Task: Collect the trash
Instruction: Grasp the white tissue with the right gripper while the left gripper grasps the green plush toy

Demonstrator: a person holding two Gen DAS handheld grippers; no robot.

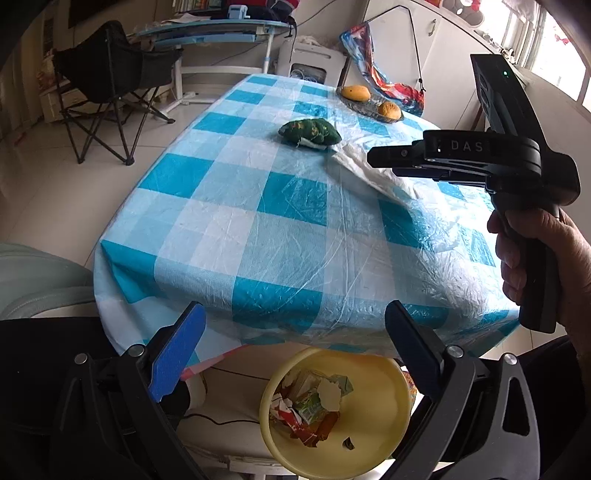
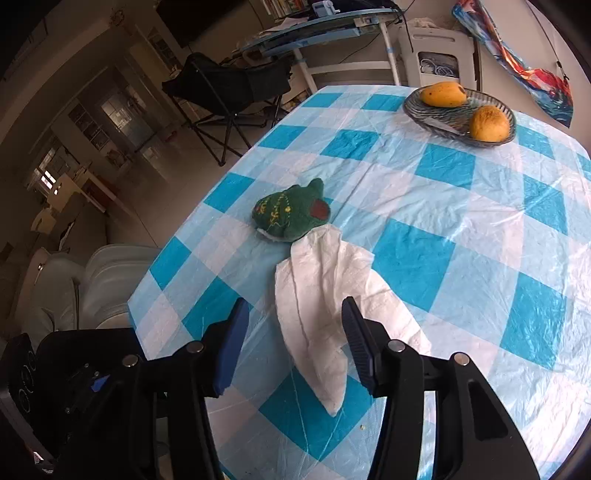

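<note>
A white crumpled tissue lies on the blue-and-white checked tablecloth, its far tip touching a green stuffed toy. My right gripper is open and hovers just above the tissue's near half, a finger on each side. In the left wrist view the tissue lies under the right gripper. My left gripper is open and empty, held off the table's near edge above a yellow bin that holds several wrappers and scraps.
A glass dish with two mangoes stands at the far right of the table. A black folding chair and a blue desk stand beyond the table. A pale sofa is at the left.
</note>
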